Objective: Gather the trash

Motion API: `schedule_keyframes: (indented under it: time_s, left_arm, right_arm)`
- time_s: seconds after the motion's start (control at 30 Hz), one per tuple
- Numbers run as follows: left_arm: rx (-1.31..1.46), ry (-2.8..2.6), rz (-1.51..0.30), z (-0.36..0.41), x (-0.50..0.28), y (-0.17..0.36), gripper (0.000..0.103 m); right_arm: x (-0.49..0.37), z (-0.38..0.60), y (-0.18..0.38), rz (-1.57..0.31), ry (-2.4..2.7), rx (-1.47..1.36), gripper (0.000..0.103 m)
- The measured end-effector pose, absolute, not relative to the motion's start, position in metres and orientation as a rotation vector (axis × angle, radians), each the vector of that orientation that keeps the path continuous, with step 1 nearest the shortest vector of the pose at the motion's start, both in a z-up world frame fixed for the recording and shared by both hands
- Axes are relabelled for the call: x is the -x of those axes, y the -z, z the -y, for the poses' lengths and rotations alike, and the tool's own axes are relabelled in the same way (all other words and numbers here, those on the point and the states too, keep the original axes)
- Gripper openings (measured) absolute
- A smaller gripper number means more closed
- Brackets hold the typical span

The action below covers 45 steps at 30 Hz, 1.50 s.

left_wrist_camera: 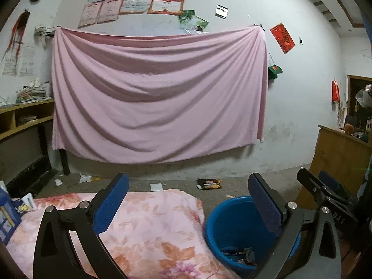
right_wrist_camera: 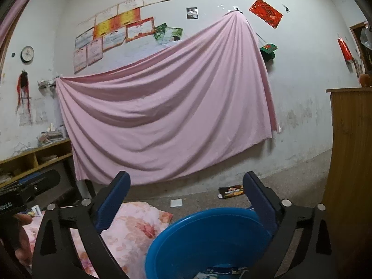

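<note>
Between the wide-spread jaws of the right gripper (right_wrist_camera: 186,200) sat the blue bucket (right_wrist_camera: 204,239), just below and ahead of the pads, nothing held. The left gripper (left_wrist_camera: 188,197) also stood released and empty, the same bucket (left_wrist_camera: 234,225) under its right jaw. The bucket was round, glossy plastic, with dark and pale wrappers (left_wrist_camera: 239,254) heaped at its bottom. Left of both jaws, touching the bucket's side, lay a pink floral quilt (left_wrist_camera: 144,227). Beyond the jaws, on the grey concrete floor (left_wrist_camera: 181,183), lay a dark printed snack packet (left_wrist_camera: 209,183), a white scrap (left_wrist_camera: 156,187) and crumpled paper bits (left_wrist_camera: 84,177) near the wall. Farther out, a pink sheet (left_wrist_camera: 158,95) hung across the white wall under rows of certificates (left_wrist_camera: 139,2). A wooden shelf (left_wrist_camera: 25,116) with stacked papers stood far left, a wooden cabinet (right_wrist_camera: 348,158) far right.
</note>
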<state>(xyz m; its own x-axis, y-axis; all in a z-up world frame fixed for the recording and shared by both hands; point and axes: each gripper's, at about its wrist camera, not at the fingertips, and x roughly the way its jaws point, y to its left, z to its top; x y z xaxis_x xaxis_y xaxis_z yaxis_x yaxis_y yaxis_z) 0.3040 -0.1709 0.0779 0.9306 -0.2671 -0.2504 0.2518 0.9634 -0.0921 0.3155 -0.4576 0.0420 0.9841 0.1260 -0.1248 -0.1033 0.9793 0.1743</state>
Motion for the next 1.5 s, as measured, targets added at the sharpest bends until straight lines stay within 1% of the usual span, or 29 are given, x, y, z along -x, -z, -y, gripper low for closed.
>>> schedule_keyframes:
  time_s: [0.3,0.57,1.03,1.5]
  left_arm:
    - [0.064,0.207,-0.243,0.136,-0.257,-0.074,0.101]
    - [0.086,0.150,-0.245,0.105,-0.206,-0.054,0.101]
    - [0.045,0.082,-0.236,0.076,-0.114,-0.026,0.101]
    - [0.074,0.030,-0.233,0.045,-0.054,-0.007,0.101]
  right_arm:
    - [-0.287,0.432,-0.040,-0.142,-0.150,-0.158,0.103]
    - [-0.247,0.409,-0.033,-0.143,-0.166,-0.131,0.103]
    - [-0.169,0.376,-0.019,-0.154,-0.182,-0.074,0.103]
    - [-0.120,0.350,-0.004,-0.198,-0.177,-0.048,0.103]
